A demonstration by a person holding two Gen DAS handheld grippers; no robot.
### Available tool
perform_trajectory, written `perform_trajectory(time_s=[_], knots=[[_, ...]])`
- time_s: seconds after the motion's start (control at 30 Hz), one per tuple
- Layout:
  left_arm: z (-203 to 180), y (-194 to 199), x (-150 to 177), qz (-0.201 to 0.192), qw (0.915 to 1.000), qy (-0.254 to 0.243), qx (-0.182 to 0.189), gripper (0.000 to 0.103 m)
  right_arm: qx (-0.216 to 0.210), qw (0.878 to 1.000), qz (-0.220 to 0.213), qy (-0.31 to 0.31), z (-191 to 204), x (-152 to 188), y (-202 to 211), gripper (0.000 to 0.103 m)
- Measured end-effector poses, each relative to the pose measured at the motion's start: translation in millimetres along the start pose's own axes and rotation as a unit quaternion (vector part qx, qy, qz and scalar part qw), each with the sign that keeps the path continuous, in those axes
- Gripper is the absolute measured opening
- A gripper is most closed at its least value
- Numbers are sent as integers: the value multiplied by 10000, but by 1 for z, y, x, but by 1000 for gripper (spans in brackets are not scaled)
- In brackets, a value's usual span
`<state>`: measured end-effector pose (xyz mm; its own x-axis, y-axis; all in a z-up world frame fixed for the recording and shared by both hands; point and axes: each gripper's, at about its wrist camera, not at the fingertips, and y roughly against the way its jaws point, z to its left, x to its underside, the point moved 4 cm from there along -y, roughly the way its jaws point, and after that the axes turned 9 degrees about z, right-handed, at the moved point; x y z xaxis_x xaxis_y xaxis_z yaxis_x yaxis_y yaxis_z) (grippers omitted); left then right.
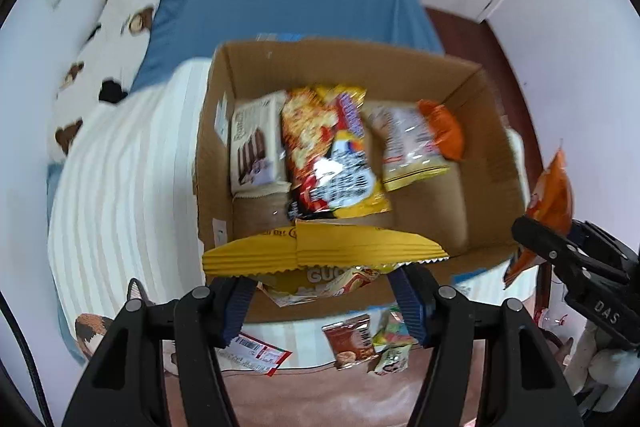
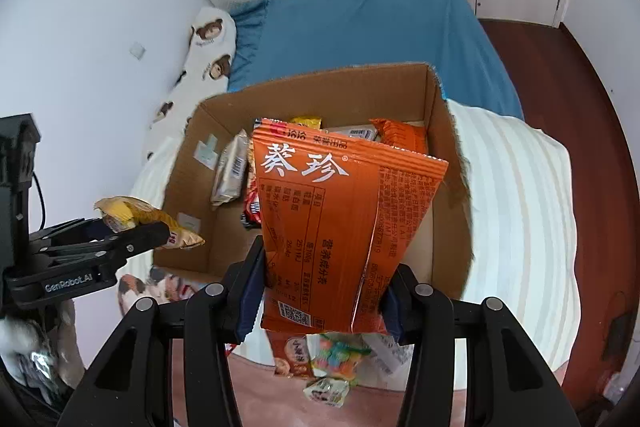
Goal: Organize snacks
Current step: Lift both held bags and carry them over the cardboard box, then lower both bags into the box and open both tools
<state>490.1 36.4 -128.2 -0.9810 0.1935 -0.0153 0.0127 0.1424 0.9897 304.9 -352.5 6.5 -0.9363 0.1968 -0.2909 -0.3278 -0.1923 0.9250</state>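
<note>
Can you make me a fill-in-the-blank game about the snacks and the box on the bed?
1. The right gripper holds a snack bag whose colour is ____.
2. The left gripper holds a bag whose colour is ____.
3. The snacks are going into a ____ box.
4. The sheet behind the box is ____.

Missing words: orange, yellow, cardboard, blue

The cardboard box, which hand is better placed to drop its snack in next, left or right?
Probably the left. The left gripper holds its yellow snack bag right at the near wall of the cardboard box, over the opening. The right gripper with the orange sunflower seed bag appears off the box's side corner.
</note>
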Motion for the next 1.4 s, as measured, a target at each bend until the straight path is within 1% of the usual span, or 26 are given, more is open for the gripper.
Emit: perform_trajectory(time_s=[0.13, 0.37, 0.43, 0.47, 0.5, 0.53, 0.57, 0.6, 0.63, 0.8, 0.9, 1.0, 1.13, 1.2, 1.4], knots=[[7, -33, -9, 413, 9990, -4, -147, 60, 116, 9994, 306, 69, 6, -11, -54, 52], [19, -90, -19, 1172, 9928, 201, -127, 61, 176, 9955, 933, 23, 10, -20, -124, 52], [19, -99, -20, 1252, 9918, 172, -182, 61, 223, 9919, 1253, 46, 10, -20, -145, 54], [18, -101, -21, 1256, 9918, 136, -218, 61, 241, 9904, 1361, 52, 9, -20, -152, 60], [17, -102, -22, 1222, 9921, 116, -274, 62, 273, 9882, 1504, 57, 9, -19, -160, 78], [16, -101, -23, 1156, 9927, 111, -315, 64, 326, 9862, 1624, 10, 8, -19, -168, 87], [15, -101, -24, 1089, 9935, 126, -303, 74, 297, 9852, 1689, -3, 9, -20, -177, 94], [14, -100, -26, 1045, 9941, 156, -265, 89, 283, 9855, 1670, -13, 9, -21, -180, 94], [14, -99, -27, 1002, 9945, 199, -213, 91, 308, 9860, 1636, -20, 8, -21, -178, 94], [18, -92, -28, 913, 9950, 399, 41, 92, 279, 9878, 1527, -111, 2, -22, -170, 94], [19, -84, -26, 709, 9968, 370, 77, 92, 333, 9897, 1390, -68, -2, -21, -158, 94], [16, -70, -17, 377, 9985, 395, 71, 92, 427, 9923, 1158, 29, -3, -19, -142, 94], [12, -47, -5, -181, 9988, 437, 86, 92, 593, 9951, 781, 108, -1, -15, -121, 94], [11, -33, 4, -520, 9975, 484, -47, 92, 678, 9959, 589, 121, 0, -11, -108, 94], [3, 0, 33, -1166, 9914, 442, -392, 92, 806, 9966, 60, 153, 6, 0, -76, 94]])
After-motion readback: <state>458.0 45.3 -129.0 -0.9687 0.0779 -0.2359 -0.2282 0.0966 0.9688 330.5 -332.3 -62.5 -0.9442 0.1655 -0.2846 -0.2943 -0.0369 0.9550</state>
